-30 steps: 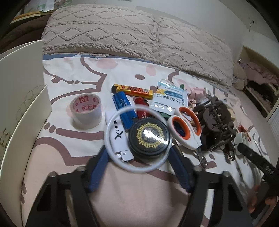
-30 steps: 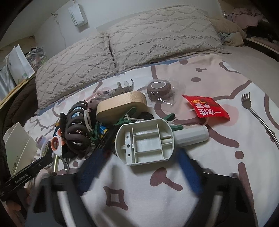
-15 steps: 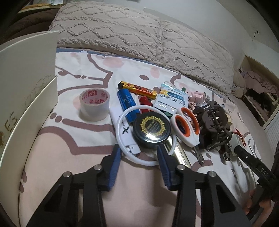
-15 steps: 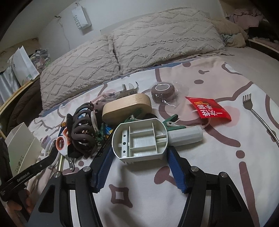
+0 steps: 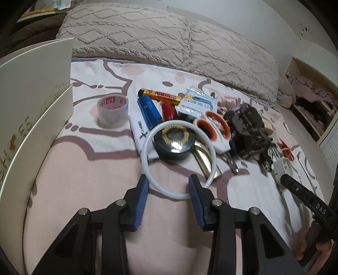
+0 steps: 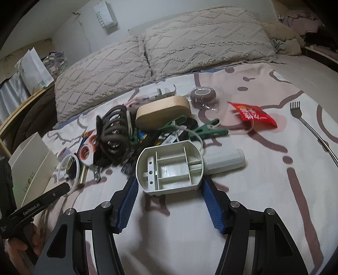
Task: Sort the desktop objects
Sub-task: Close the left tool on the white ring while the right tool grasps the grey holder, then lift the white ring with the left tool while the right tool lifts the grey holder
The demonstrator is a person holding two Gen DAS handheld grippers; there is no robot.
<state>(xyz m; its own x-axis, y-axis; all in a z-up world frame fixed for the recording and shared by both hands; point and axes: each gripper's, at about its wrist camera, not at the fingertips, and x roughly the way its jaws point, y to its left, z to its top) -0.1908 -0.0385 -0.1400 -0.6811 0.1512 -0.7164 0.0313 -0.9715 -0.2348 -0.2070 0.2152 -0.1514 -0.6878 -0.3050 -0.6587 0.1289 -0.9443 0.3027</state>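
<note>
Readable text: "X-KING" on the white stick [image 5: 141,132], "DAS" on the right gripper [image 6: 169,200] body, "SWEET" on a wall bag [image 6: 105,15]. I see the left gripper [image 5: 168,186] angled down, jaws narrow, straddling the white ring [image 5: 213,156] on the bed [image 5: 88,169]; grip unclear. Right jaws closing around the grey tray [image 6: 169,167], pads at its sides.

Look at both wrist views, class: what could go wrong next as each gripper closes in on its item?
The white ring encircles the black round tin and lies over other items, so the left gripper lifting the ring may drag the tin along. The right gripper, jaws closing, meets only the near end of the grey-handled brush; its handle could tip down and slip, snagging the green clip beside it.
</note>
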